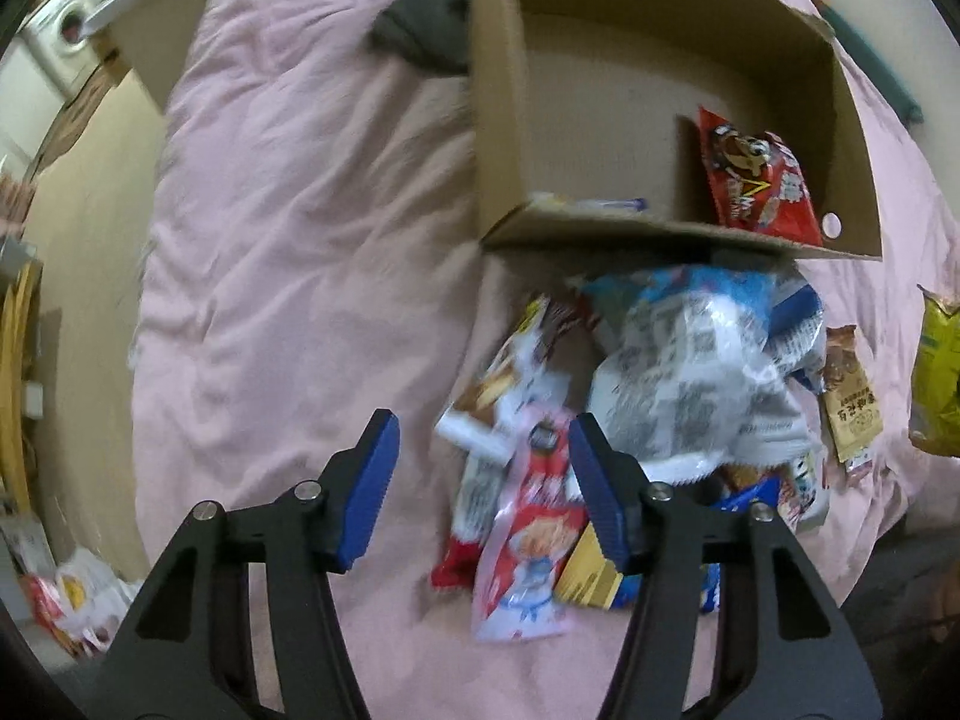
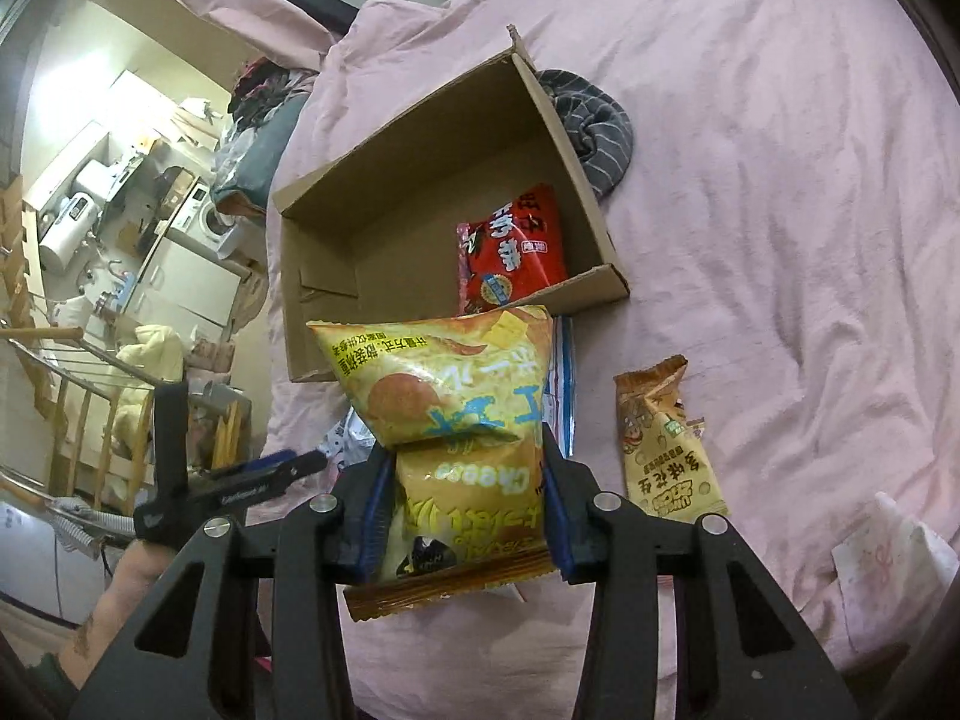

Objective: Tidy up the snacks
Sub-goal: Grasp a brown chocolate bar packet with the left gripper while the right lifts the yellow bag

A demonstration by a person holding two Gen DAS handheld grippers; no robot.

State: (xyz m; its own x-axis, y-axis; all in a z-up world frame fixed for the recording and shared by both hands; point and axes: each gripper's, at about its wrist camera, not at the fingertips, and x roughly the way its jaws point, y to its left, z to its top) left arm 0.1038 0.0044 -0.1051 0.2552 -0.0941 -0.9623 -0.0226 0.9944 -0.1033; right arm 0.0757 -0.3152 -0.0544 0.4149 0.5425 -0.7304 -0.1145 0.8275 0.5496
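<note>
Left wrist view: the left gripper hangs with its jaws apart and nothing held, over a snack pile just in front of the box on the pink bed. One red bag lies inside the box.

Right wrist view: the right gripper is clamped on one yellow bag, in front of the box. One brown pack lies right of the box.

Bare bed left of the left fingers; snack pile and cardboard box block ahead.
</note>
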